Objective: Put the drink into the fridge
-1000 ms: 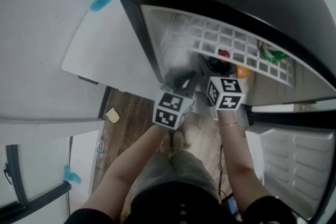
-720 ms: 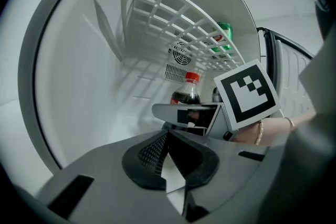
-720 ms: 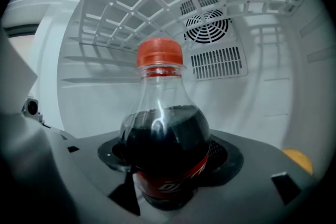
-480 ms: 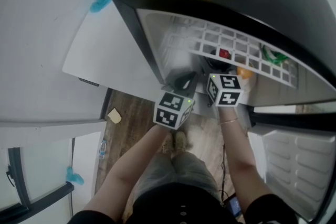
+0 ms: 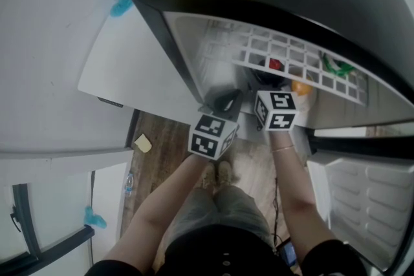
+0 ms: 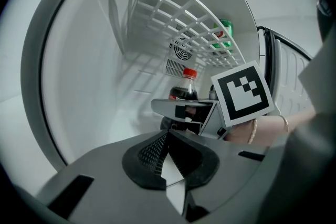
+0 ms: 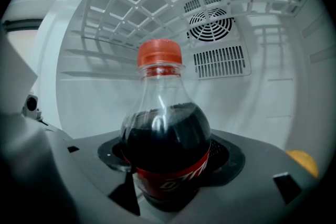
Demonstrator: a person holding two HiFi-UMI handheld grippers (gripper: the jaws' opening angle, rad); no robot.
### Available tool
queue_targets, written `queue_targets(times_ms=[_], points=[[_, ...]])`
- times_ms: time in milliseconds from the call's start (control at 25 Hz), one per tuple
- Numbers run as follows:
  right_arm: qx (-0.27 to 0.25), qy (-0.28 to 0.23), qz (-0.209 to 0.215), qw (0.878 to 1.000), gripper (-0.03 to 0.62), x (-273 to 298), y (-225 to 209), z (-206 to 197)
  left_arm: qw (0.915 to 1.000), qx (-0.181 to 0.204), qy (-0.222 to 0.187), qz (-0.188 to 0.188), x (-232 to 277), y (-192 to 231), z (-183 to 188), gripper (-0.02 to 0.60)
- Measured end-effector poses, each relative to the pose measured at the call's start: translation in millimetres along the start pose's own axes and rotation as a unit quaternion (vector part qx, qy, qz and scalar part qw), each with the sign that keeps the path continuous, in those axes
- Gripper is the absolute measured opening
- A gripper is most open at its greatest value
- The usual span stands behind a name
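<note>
One cola bottle (image 7: 165,128) is sitting between right gripper (image 7: 169,160) jaws at its label (probably slick, weighty); left gripper (image 6: 169,157) jaws touching, empty.

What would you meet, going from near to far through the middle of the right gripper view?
Grey right claw → clear plastic cola bottle with red cap, gripped in that claw → round white fan grille on the white fridge back wall.
</note>
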State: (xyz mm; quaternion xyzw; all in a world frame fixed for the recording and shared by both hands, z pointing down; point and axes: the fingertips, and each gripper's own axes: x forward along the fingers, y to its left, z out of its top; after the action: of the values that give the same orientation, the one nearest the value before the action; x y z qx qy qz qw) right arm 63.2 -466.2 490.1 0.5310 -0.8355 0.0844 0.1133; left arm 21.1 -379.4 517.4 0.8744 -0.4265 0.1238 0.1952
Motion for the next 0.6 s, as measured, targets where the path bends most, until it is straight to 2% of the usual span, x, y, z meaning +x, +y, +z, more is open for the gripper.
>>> queue_targets(times_ms=[160,600], points=[[0.019,-0.002,0.012,1.000,0.325,0.7,1.3,-0.2,1.0000,-0.002,0.008,-0.004,-1.7,-2.2,-7.0,0.006],[0.028,0.021,-0.015,0.999,0.339,-3.6,-1.3,-5.1,0.9999,0.001,0.011,-0.006,-2.2,-6.1,-6.9,0.006]])
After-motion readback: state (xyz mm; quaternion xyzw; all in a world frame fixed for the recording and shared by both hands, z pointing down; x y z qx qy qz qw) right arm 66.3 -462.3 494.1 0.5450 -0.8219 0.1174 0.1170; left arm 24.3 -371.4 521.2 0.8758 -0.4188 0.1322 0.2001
